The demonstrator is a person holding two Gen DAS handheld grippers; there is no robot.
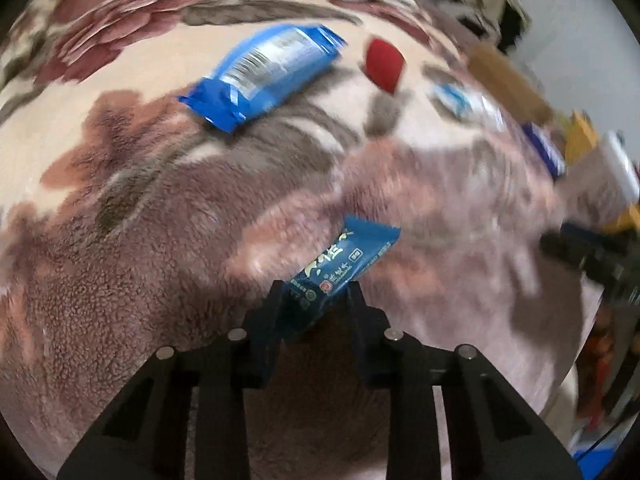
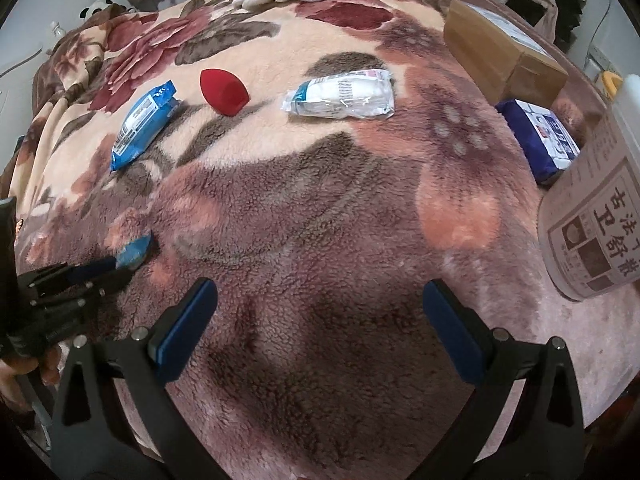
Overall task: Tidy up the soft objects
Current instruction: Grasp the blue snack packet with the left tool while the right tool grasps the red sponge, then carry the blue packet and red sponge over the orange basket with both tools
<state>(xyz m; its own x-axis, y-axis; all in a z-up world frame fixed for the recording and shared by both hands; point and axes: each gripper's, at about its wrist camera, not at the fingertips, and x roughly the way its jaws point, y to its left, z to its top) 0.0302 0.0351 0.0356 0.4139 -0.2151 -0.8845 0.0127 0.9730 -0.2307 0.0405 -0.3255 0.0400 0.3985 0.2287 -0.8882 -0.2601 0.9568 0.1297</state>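
Blue snack packet point(image 1: 340, 268) pinched near one end in left gripper point(image 1: 316, 300), jaws nearly shut, low over fleece blanket point(image 1: 140, 240). Right gripper point(image 2: 320, 320) wide open, empty. Risk: slick wrapper, off-centre grip; packet may pivot or slip free.

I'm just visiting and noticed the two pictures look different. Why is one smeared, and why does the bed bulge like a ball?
Left wrist view: motion blur smears the blanket and the big blue packet, while the small blue packet in the left gripper stays sharp. Right wrist view: crisp, with a dark shadow under the right gripper. Both views: the fisheye lens bends the flat bed.
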